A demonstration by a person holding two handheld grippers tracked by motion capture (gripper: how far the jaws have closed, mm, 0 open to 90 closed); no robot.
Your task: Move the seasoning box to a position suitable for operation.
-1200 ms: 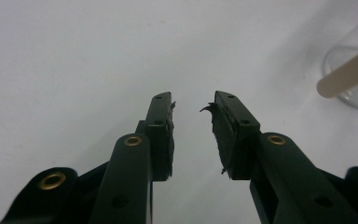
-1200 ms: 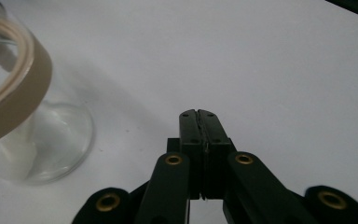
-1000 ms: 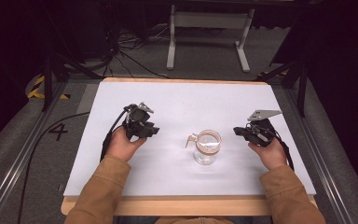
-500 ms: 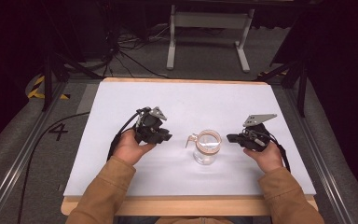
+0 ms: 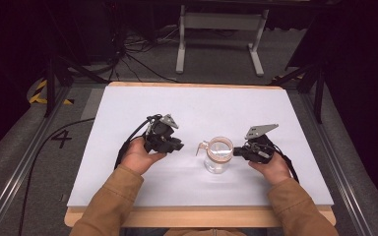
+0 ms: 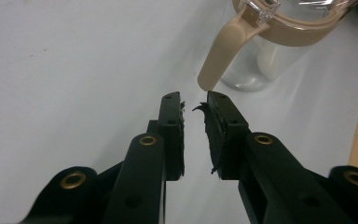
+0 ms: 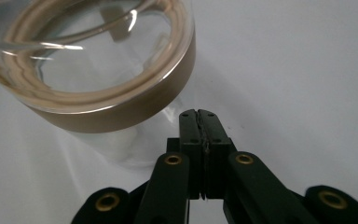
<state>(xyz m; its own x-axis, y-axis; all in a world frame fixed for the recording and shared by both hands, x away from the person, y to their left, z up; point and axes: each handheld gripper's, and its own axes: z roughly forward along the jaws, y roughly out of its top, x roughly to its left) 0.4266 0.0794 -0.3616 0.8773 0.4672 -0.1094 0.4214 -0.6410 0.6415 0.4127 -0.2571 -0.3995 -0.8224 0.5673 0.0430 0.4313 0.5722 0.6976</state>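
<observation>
A clear glass jar (image 5: 218, 160) with a tan lid ring stands on the white table, and its tan latch lever (image 5: 200, 146) sticks out to the left. My left gripper (image 5: 178, 146) sits just left of that lever. In the left gripper view its jaws (image 6: 194, 101) stand a narrow gap apart with nothing between them, their tips just short of the lever (image 6: 220, 56) on the jar (image 6: 265, 60). My right gripper (image 5: 239, 151) is at the jar's right side; its jaws (image 7: 198, 115) are shut, empty, and close under the lid ring (image 7: 121, 114).
The white tabletop (image 5: 202, 103) stretches bare behind the jar, with a wooden front edge (image 5: 197, 215). Beyond the table are floor cables (image 5: 133, 56) and a metal stand (image 5: 219, 22). A black cable (image 5: 34, 157) runs along the left rail.
Both grippers have closed in on the jar: the left moved right toward the latch lever, the right moved left to the jar's side. The jar has not moved.
</observation>
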